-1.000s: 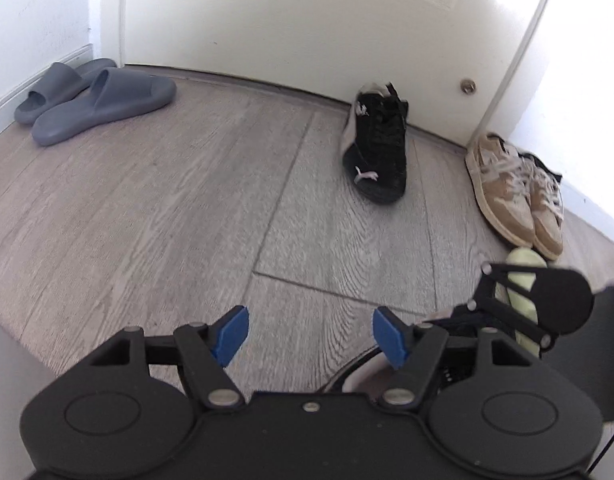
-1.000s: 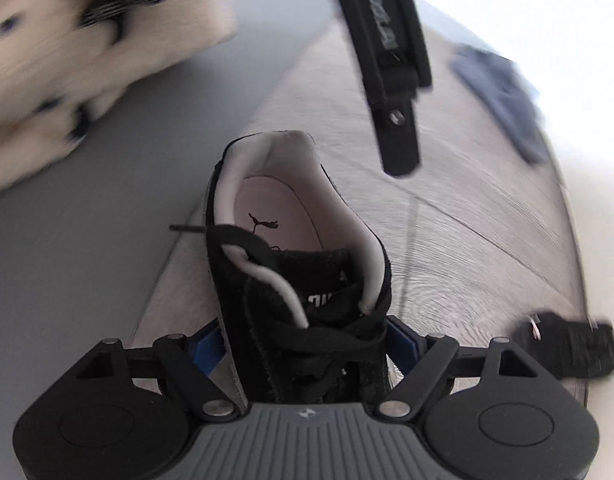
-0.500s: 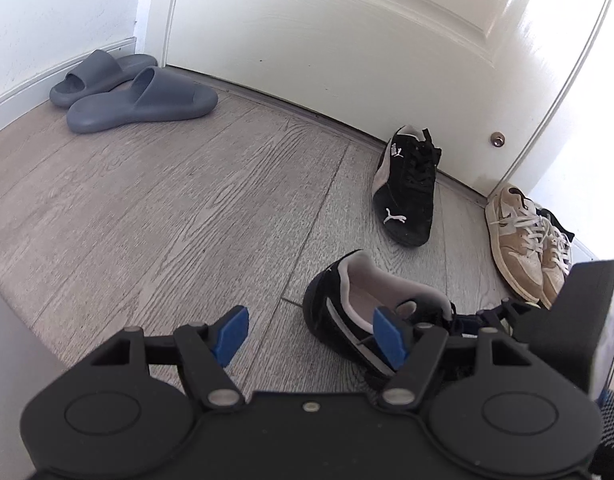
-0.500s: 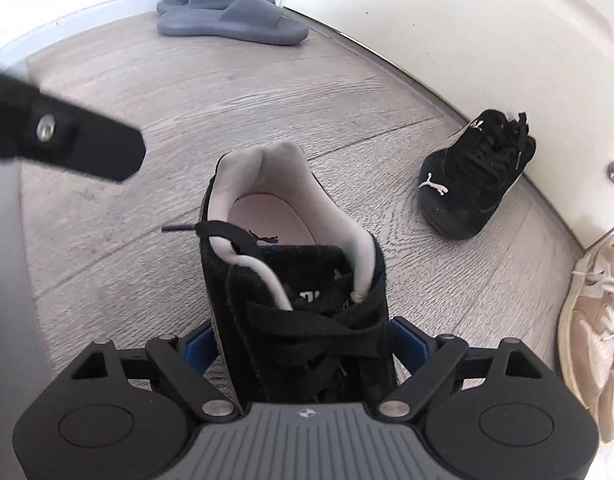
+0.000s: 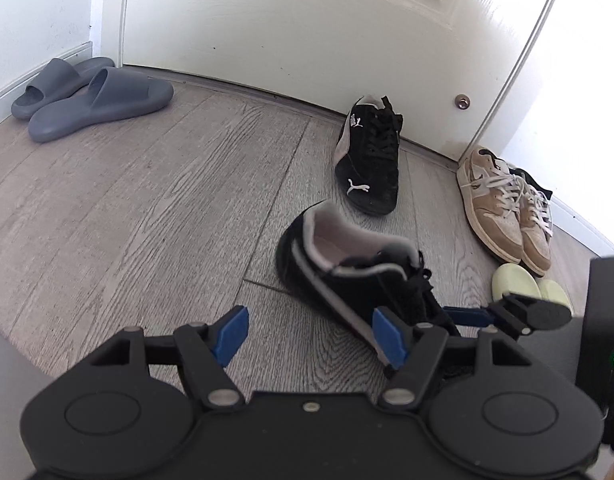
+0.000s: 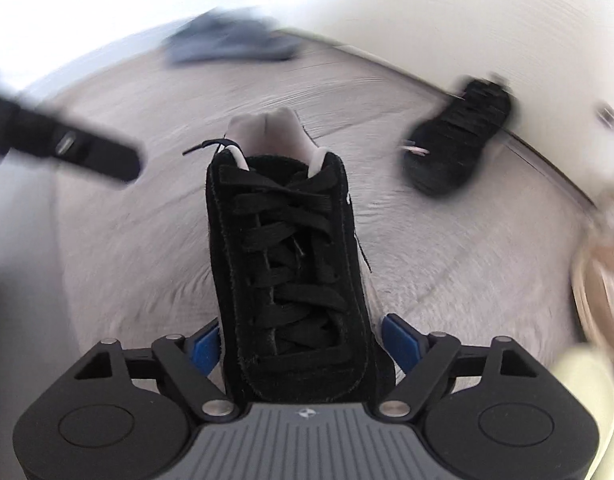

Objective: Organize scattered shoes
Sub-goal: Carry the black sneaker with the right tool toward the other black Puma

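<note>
My right gripper (image 6: 301,346) is shut on a black sneaker (image 6: 287,264) with a pale lining, its blue pads pressing both sides near the toe and the heel pointing away. In the left wrist view the same sneaker (image 5: 347,276) hangs tilted just above the floor, heel toward the door, with the right gripper (image 5: 467,316) at its toe. Its mate, a second black sneaker (image 5: 369,164), stands by the door; the right wrist view shows that mate (image 6: 459,140) blurred. My left gripper (image 5: 309,330) is open with nothing between its fingers, low over the floor to the left of the held shoe.
A pair of grey slides (image 5: 91,98) lies at the far left by the door hinge. Tan sneakers (image 5: 507,204) stand as a pair at the right wall, with pale green slippers (image 5: 523,284) in front of them. A white door (image 5: 307,20) closes the back; bare wood floor (image 5: 147,208) spreads left.
The right gripper has carried the black sneaker forward and tipped it down, so its laces now face the camera. The left gripper has come closer to the door.
</note>
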Demonstrator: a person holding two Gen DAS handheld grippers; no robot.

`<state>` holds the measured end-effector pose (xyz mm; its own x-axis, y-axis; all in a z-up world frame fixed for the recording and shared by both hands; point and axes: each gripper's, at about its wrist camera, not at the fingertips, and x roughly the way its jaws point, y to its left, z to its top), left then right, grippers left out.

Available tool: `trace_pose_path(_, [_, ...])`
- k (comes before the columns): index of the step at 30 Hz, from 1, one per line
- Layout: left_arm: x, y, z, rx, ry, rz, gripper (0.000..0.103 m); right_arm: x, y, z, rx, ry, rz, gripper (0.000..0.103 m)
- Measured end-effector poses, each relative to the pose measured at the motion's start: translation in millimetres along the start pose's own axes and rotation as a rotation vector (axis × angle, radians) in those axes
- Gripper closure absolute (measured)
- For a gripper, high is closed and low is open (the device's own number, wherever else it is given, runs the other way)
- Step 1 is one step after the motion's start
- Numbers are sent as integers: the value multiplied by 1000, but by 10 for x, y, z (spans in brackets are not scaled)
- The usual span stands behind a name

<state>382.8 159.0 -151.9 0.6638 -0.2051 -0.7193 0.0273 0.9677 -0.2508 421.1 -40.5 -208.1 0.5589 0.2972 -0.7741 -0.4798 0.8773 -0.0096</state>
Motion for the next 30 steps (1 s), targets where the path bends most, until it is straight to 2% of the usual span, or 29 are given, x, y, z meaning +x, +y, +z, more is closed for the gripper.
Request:
trace_pose_path(3, [-2,36,4,-19,0,-1,33,-70,-3,-35,218,5,-106,22])
trace_pose_path(5, [1,46,6,-25,2,-2,33,-134,-44,-83,305,11,-146,22])
trace_pose_path(11, [8,-36,-7,24,7,-12,33,-162,-197,-137,461,-4,-254,22])
trace_pose_path(18, [9,-75,-21,53,10,-8,33,-21,-349,-97,499,-50,-341,21])
trace_pose_path(22, [4,-48,-10,37,7,-10,33,116,-504,-13,509,-66,-346,17])
trace_pose_path(24, [2,-35,-4,28,6,-11,33,87,-575,-21,503,-105,-290,13])
trace_pose_path(27, [-2,-14,5,15,4,-13,33,-63,-634,-123,481,-162,-236,13])
trace_pose_path(29, [4,-14,11,12,5,-15,33,-254,-622,-290,461,-190,-224,21])
trace_pose_path(30, [12,-17,13,12,7,-16,33,-312,-623,-359,447,-189,-223,31])
